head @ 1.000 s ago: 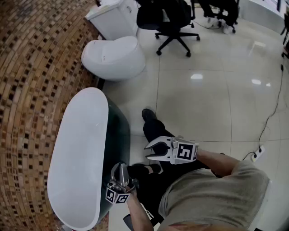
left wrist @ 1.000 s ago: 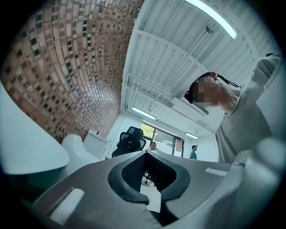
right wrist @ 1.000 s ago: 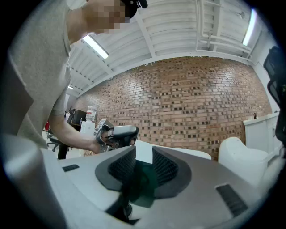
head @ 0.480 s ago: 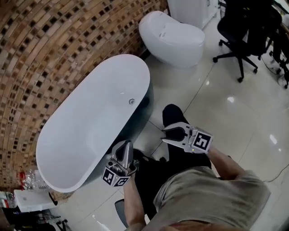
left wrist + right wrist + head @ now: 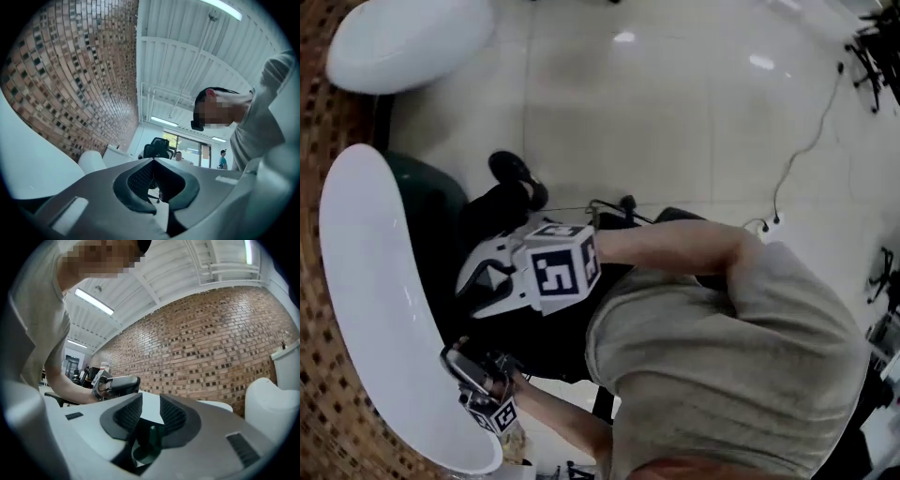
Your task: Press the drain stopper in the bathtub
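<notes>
The white bathtub (image 5: 366, 272) with its dark outer wall runs down the left of the head view; its drain stopper is not in sight in any view. My right gripper (image 5: 476, 292) hangs beside the tub's rim, jaws pointing at it and open with nothing between them. In the right gripper view (image 5: 151, 405) the white tub (image 5: 149, 409) shows through the gap. My left gripper (image 5: 455, 361) is lower down, over the rim's near end, jaws shut and empty. It (image 5: 117, 383) also shows in the right gripper view. The left gripper view (image 5: 153, 160) points up and along the room.
A mosaic brick wall (image 5: 328, 403) backs the tub. A white toilet (image 5: 403, 37) stands past the tub's far end. The person's dark-trousered legs and shoe (image 5: 516, 173) press against the tub's side. A cable (image 5: 797, 150) and a power strip (image 5: 766, 225) lie on the glossy tiled floor.
The head view has swung round, so the tub now lies along the left edge. My right gripper has come in close to the tub's rim; the left one stays shut beside it.
</notes>
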`<state>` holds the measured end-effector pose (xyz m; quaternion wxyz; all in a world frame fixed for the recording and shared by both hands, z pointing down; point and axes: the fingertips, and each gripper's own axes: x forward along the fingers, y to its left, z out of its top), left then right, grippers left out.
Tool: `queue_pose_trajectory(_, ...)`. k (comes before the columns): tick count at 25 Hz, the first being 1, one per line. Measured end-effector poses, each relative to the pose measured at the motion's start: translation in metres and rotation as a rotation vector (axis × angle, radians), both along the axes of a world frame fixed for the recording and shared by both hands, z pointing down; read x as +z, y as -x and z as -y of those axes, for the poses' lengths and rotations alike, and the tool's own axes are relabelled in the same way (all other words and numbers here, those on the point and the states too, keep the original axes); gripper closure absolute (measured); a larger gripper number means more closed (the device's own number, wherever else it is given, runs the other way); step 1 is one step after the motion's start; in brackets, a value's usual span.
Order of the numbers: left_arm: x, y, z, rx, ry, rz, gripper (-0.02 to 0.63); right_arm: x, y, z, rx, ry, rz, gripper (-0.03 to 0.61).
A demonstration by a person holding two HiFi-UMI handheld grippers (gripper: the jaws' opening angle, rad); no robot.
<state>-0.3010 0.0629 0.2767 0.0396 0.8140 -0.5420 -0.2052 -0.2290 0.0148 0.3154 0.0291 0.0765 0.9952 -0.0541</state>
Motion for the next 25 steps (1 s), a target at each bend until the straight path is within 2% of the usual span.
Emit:
queue_pose_trajectory(3, 0.022, -0.072, 0.032, 0.164, 0.078, -0.029, 0.623, -0.004, -0.043, -0.008, 0.041, -0.179, 0.014, 0.449)
queue_pose_trajectory(6, 0.027, -0.101, 0.050, 0.214, 0.087, -0.117, 0.623, -0.001, -0.076, -0.013, 0.085, -0.239, -0.002, 0.449)
queue_pose_trajectory(12, 0.031, -0.126, 0.078, 0.253, 0.123, -0.158, 0.623, -0.007, -0.119, 0.010, 0.227, -0.218, -0.020, 0.449)
queue_pose_trajectory(19, 0.031, -0.168, 0.107, 0.362, 0.141, -0.160, 0.623, -0.006, -0.143, 0.016, 0.271, -0.218, -0.035, 0.449)
queue_pose_trajectory(25, 0.036, -0.189, 0.118, 0.428, 0.143, -0.171, 0.623, 0.007, -0.156, 0.009, 0.304, -0.173, -0.067, 0.449)
